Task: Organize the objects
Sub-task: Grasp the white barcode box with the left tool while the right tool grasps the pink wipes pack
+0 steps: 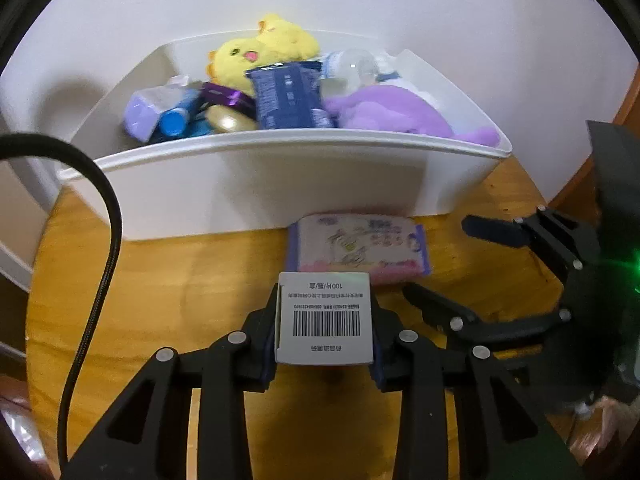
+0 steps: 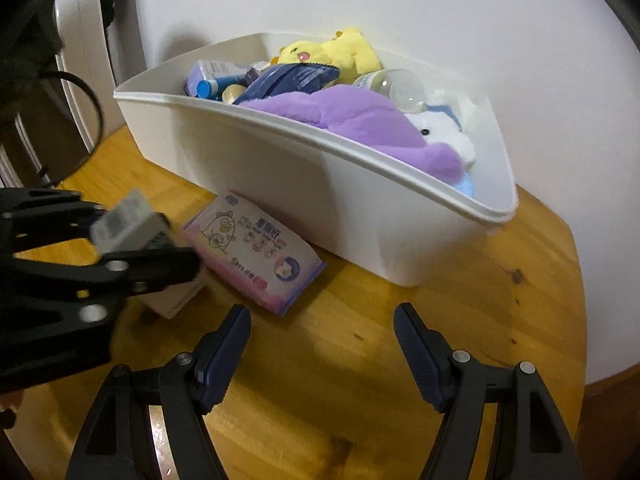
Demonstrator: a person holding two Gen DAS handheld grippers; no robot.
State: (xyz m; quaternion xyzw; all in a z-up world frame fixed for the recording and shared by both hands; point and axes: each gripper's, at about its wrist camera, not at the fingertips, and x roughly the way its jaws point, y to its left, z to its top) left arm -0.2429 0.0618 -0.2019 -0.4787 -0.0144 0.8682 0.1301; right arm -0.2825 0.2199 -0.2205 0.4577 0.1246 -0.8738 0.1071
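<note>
My left gripper (image 1: 325, 320) is shut on a small white box with a barcode (image 1: 325, 318), held above the wooden table; it also shows in the right wrist view (image 2: 124, 220). A pink and purple tissue pack (image 1: 360, 246) lies on the table just ahead, against the white bin (image 1: 280, 184); the pack also shows in the right wrist view (image 2: 252, 250). My right gripper (image 2: 322, 344) is open and empty above the table, right of the pack, and shows in the left wrist view (image 1: 436, 264).
The bin (image 2: 360, 200) stands against the white wall and holds a yellow plush (image 1: 260, 52), a purple plush (image 2: 352, 120), a dark blue packet (image 1: 290, 96), a clear bottle (image 2: 396, 86) and other small items. The round table's edge (image 2: 576, 320) curves at the right.
</note>
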